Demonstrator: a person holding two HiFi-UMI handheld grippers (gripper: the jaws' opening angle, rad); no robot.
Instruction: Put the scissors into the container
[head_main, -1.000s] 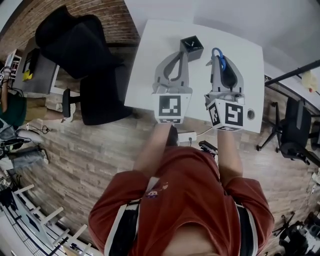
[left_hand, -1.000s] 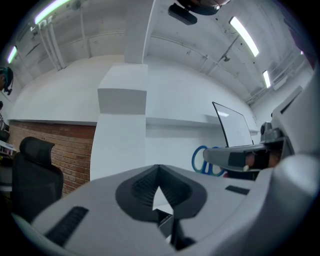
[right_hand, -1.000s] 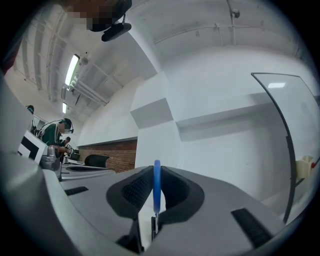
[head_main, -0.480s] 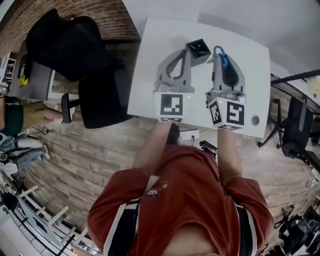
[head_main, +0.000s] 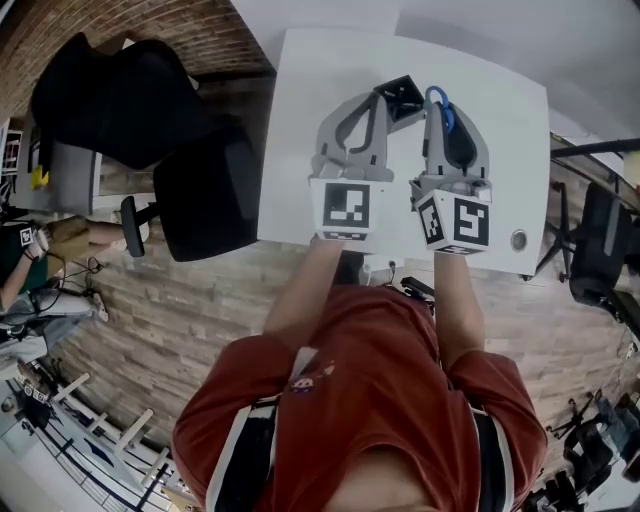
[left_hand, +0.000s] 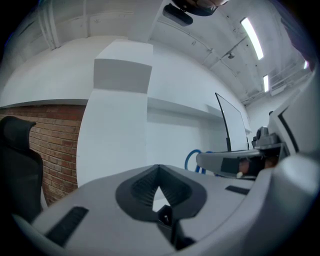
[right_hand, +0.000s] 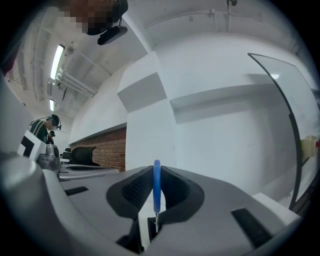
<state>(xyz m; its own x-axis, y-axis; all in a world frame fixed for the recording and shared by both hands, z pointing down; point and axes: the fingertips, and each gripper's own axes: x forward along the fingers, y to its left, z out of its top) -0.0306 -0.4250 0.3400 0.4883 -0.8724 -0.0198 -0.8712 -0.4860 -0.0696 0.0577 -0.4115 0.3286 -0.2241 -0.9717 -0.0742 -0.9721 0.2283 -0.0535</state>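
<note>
My right gripper (head_main: 440, 112) (right_hand: 156, 172) is shut on the scissors (head_main: 437, 104), raised over the white table (head_main: 310, 120). The blue handle (right_hand: 157, 185) stands on edge between the pads, and its loops (left_hand: 192, 159) show past the right gripper in the left gripper view. The black square container (head_main: 403, 95) sits tilted on the table, just beyond the tip of my left gripper (head_main: 382, 97). The left gripper (left_hand: 159, 170) has its jaws together with nothing between them; it points up at the wall, so its own view hides the container.
A black office chair (head_main: 150, 110) stands left of the table, and another (head_main: 600, 250) at the right. A round cable grommet (head_main: 517, 240) sits near the table's front right corner. A person (head_main: 20, 250) is at the far left on the wooden floor.
The head view has shifted, and both grippers have stayed side by side. The container now lies turned and closer to the left gripper's tip. The scissors stay held.
</note>
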